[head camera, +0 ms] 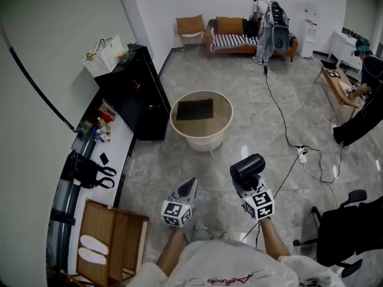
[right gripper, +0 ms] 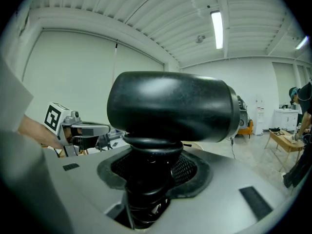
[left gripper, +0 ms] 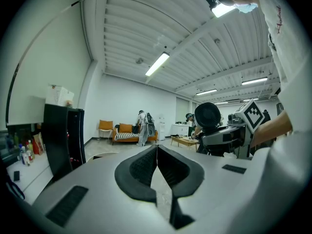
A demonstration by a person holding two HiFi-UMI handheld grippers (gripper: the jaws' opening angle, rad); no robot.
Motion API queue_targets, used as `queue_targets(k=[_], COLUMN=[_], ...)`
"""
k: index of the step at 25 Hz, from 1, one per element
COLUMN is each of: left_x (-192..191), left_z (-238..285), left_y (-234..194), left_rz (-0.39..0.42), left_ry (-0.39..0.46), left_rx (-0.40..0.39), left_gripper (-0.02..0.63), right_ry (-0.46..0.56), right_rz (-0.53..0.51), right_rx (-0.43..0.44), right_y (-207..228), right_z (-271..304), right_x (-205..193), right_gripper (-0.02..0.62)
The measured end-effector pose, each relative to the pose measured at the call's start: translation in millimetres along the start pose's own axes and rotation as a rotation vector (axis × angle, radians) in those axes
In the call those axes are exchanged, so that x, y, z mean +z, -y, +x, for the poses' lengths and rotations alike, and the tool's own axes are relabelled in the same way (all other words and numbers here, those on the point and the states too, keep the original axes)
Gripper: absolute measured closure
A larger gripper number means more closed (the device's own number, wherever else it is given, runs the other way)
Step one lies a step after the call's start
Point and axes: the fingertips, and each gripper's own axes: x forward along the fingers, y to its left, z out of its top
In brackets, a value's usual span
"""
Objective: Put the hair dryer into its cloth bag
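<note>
Glossy grey floor tiles (head camera: 251,118) are reflecting the ceiling light across a wide, white-walled room, and above them the black plastic hair dryer (head camera: 247,168) is sitting upright in the right tongs (head camera: 242,187). Those tongs are clenching on its ribbed handle. In the right gripper view the pads are pressing in from both sides, while the fat round barrel is lying crosswise over them. The left tongs (head camera: 190,185) are hanging just beside it on the left, clenched tight on nothing, their dark pads (left gripper: 139,167) meeting along one line. Well ahead of both, a flat dark rectangular cloth bag (head camera: 194,109) is lying on a round beige table (head camera: 200,139), apart from the hair dryer. A tall black cabinet (head camera: 140,100) is standing near that table, carrying a white basket (head camera: 105,55) on its top. Further back, an orange sofa (head camera: 239,40) is lining the far wall with a standing person (head camera: 263,23) bending at it. A thin black cable (head camera: 278,112) is trailing from there over the floor tiles.
</note>
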Motion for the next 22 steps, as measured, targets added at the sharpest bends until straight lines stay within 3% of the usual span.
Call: queue_targets(k=[9,22], left_x=[-3.0,20.6], left_z=[32.3,132.4], left_y=[-36.7,-129.8], left_rz=[-0.020,-0.023], left_ry=[0.004,0.013], left_rx=[-0.003,-0.082], left_gripper=[0.575,0.575], right_ry=[-0.013,-0.012], right_rz=[-0.018,-0.007], right_rx=[0.008,-0.053], right_y=[12.7,61.2], right_z=[45.2,156.3], right_x=[8.5,48.0], right_gripper=[0.397,0.397])
